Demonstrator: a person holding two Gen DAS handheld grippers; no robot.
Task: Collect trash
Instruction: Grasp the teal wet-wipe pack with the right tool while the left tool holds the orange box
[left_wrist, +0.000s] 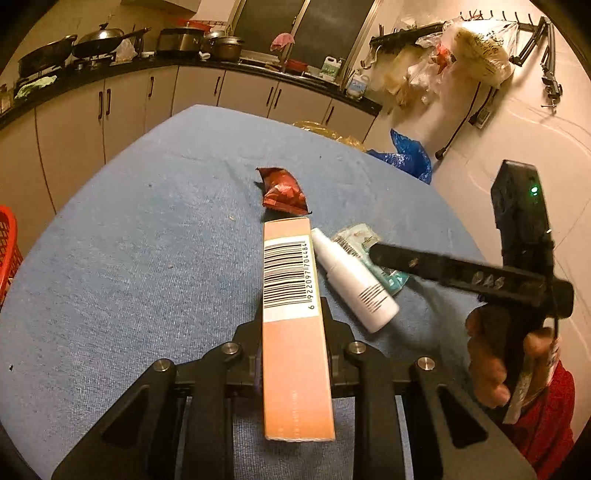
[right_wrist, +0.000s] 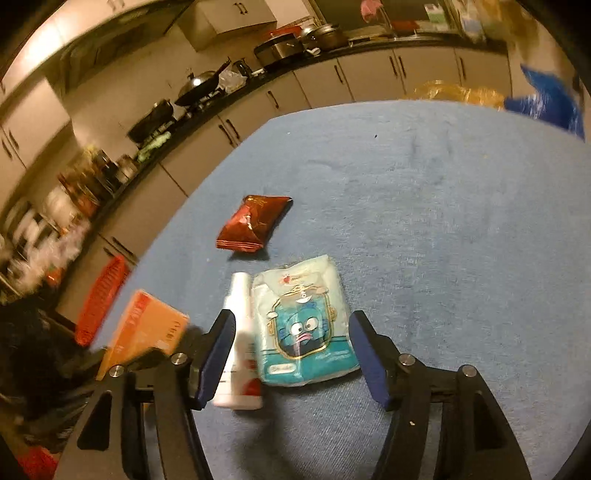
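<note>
My left gripper (left_wrist: 291, 319) is shut on a long orange box (left_wrist: 295, 387) with a barcode, held just above the blue tablecloth (left_wrist: 129, 258). This box (right_wrist: 147, 332) also shows at the left of the right wrist view. A white bottle (left_wrist: 354, 280) lies right of it, beside a teal cartoon packet (left_wrist: 360, 238). My right gripper (right_wrist: 291, 321) stands open low over the cloth. The teal packet (right_wrist: 306, 321) and white bottle (right_wrist: 240, 332) lie between its blue pads without touching them. A red snack wrapper (right_wrist: 255, 221) lies farther back.
A red basket (right_wrist: 99, 302) stands off the table's left edge. Kitchen cabinets (left_wrist: 122, 107) with pots line the far side. A blue plastic bag (left_wrist: 410, 155) and a yellow one sit past the far right edge. A hand (left_wrist: 487, 362) grips the right tool.
</note>
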